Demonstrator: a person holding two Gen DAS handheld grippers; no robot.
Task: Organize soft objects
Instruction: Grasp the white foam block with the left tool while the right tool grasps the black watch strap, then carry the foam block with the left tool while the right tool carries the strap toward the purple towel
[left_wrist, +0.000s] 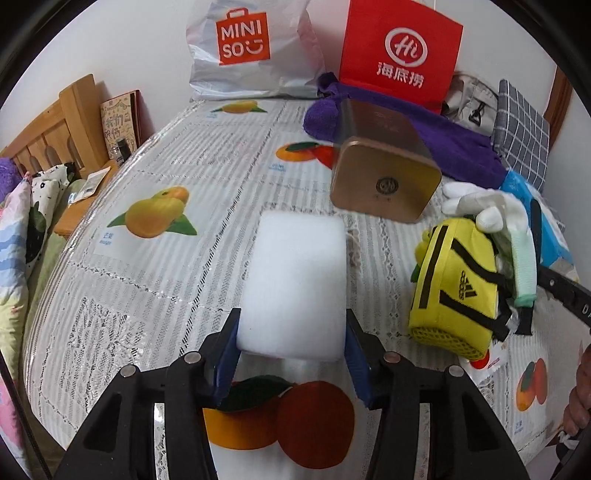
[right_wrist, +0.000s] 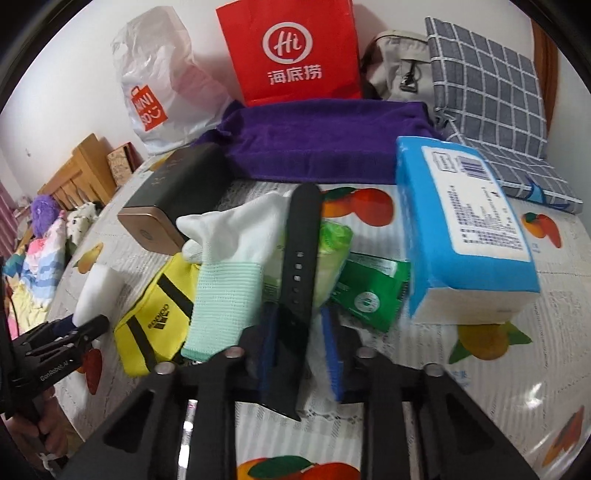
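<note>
My left gripper (left_wrist: 291, 328) is shut on a white sponge block (left_wrist: 299, 280), holding it by its near end over the fruit-print tablecloth (left_wrist: 147, 295); it also shows in the right wrist view (right_wrist: 94, 295). My right gripper (right_wrist: 299, 332) has its jaws on either side of a black watch strap (right_wrist: 299, 266) that lies over a white and mint glove (right_wrist: 229, 280); whether they press on it is unclear. A yellow pouch (left_wrist: 454, 291) (right_wrist: 155, 317) lies between the two grippers.
A bronze tin (left_wrist: 384, 177), purple towel (right_wrist: 317, 144), blue tissue pack (right_wrist: 465, 229), green wipes packets (right_wrist: 369, 291), red paper bag (right_wrist: 291, 51), white plastic bag (left_wrist: 251, 48) and checked cushion (right_wrist: 491, 110) crowd the far and right side. A bed lies left.
</note>
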